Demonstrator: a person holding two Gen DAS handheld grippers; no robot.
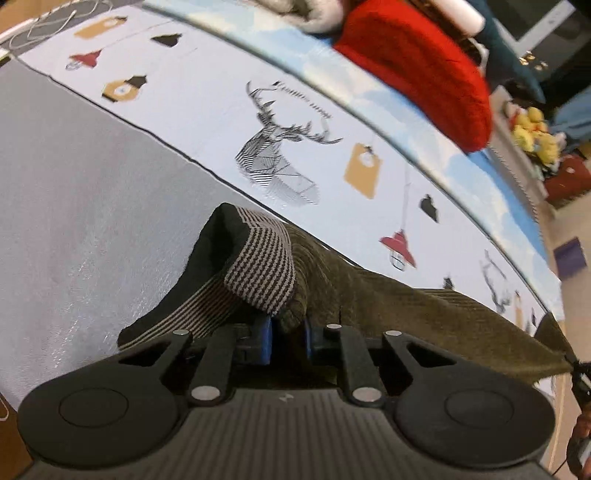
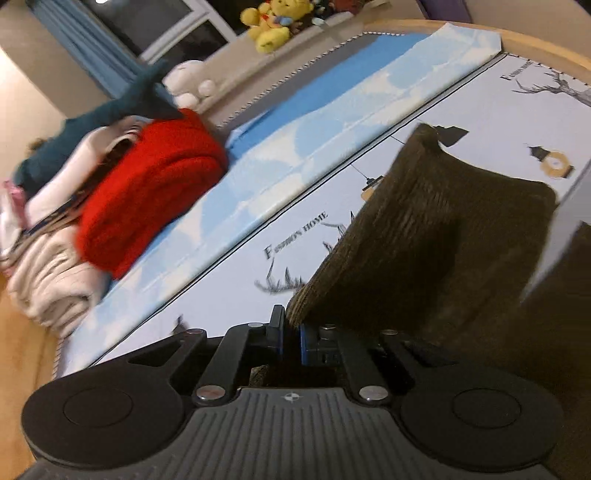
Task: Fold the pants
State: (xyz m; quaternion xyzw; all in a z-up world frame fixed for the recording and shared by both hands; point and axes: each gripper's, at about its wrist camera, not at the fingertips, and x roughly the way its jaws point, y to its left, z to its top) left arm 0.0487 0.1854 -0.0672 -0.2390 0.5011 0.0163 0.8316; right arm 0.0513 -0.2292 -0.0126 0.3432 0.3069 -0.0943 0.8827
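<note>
The pants [image 1: 388,306] are dark olive corduroy with a striped grey-and-black waistband [image 1: 262,273]. My left gripper [image 1: 288,341] is shut on the waistband edge, and the cloth stretches away to the right above a printed bedsheet [image 1: 295,110]. In the right wrist view my right gripper [image 2: 292,339] is shut on another edge of the same pants [image 2: 436,236], which hang lifted over the sheet [image 2: 229,288] and fill the right side of that view.
A red knitted garment [image 1: 417,70] lies on a pile of folded clothes at the bed's far side; it also shows in the right wrist view [image 2: 147,184]. A grey cloth [image 1: 74,184] covers the sheet on the left. Yellow plush toys [image 2: 269,26] sit on a ledge.
</note>
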